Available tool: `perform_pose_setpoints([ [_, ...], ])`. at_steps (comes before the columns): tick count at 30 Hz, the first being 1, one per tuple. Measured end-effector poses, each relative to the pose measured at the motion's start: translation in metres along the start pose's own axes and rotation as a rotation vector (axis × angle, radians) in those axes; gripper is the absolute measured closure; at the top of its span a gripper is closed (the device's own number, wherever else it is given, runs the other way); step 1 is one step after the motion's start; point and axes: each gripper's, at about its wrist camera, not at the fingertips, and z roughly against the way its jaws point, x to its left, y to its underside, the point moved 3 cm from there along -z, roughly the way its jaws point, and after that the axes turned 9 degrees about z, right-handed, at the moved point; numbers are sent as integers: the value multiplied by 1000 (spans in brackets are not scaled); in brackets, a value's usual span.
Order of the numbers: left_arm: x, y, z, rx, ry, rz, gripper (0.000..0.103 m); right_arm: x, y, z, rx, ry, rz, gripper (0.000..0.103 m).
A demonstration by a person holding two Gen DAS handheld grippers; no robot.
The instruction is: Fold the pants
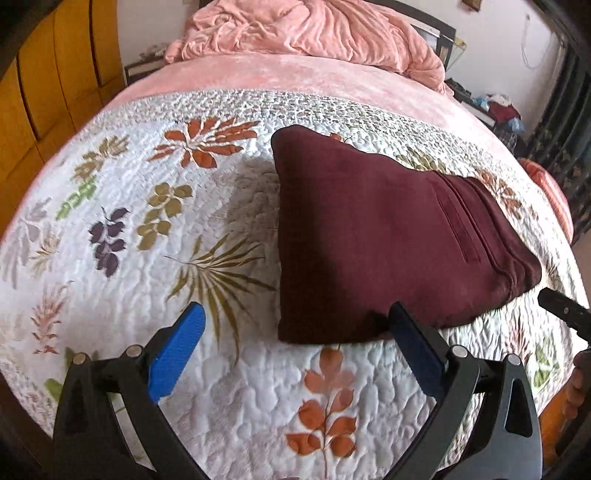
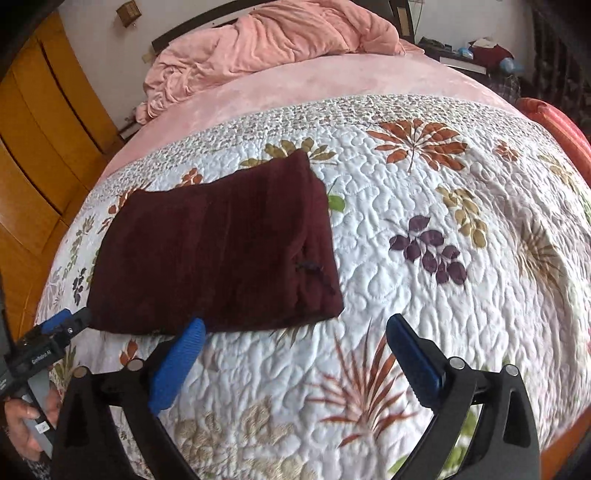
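Observation:
The dark maroon pants lie folded into a compact rectangle on the floral quilt. In the left wrist view my left gripper stands open just short of the bundle's near edge, its right finger close by that edge, with nothing between its fingers. In the right wrist view the pants lie up and to the left, a dark drawstring showing at their right side. My right gripper is open over bare quilt, its left finger near the bundle's near right corner.
A heap of pink blanket lies at the far end of the bed. Yellow wooden cupboards stand on the left, a cluttered side table at the far right. A hand holds the left gripper's handle.

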Motion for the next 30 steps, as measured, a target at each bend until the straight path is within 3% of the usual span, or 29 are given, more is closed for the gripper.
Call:
perform_pose_setpoints([
  [13,-6,16,62,-68,20,-18,4,30,8,29,41,97,40,4],
  [30,-20,22,130,-196,20,-67,4,58,9,69,-9,93,73,4],
])
